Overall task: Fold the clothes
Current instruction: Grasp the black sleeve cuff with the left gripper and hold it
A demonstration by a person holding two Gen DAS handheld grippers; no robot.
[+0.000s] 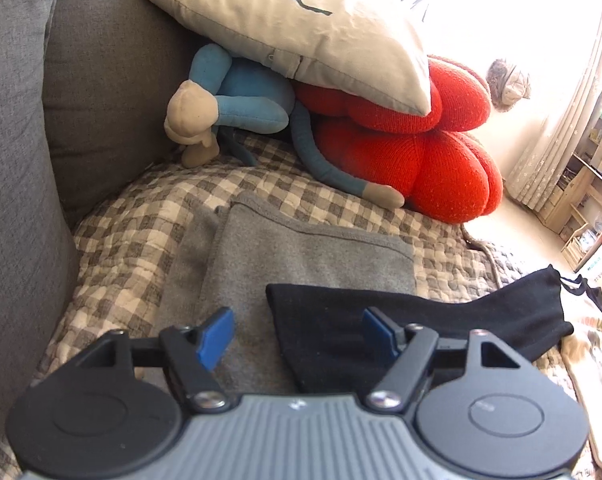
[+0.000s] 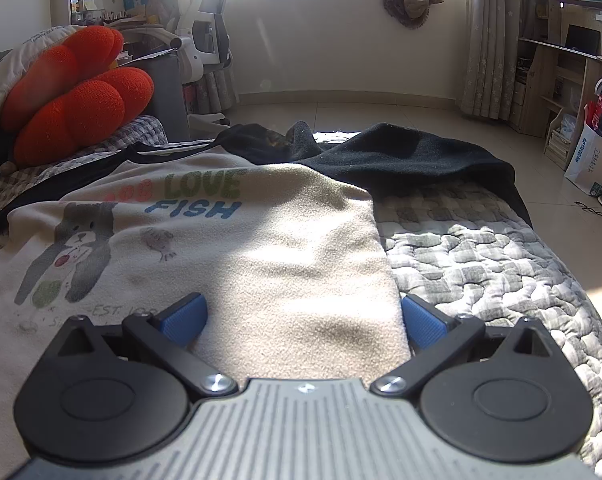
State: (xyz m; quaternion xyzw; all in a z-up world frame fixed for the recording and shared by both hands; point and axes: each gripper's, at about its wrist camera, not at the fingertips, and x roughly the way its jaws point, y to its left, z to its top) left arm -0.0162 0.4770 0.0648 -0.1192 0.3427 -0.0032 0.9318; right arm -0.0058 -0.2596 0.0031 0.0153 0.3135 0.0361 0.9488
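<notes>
Grey cloth (image 1: 301, 264) lies folded flat on the checked quilt (image 1: 141, 216), in front of the red cushion (image 1: 421, 152), so one piece looks done. Beside the grey cloth, a black sleeve (image 1: 421, 320) of the cream printed top (image 2: 261, 260) stretches out unfolded; that top looks only partly folded, its dark sleeves loose behind it. Left tongs (image 1: 297, 334) stand wide apart, holding nothing, over the grey cloth and sleeve. Right tongs (image 2: 305, 320) are spread wide too, straddling the top's edge without pinching it.
</notes>
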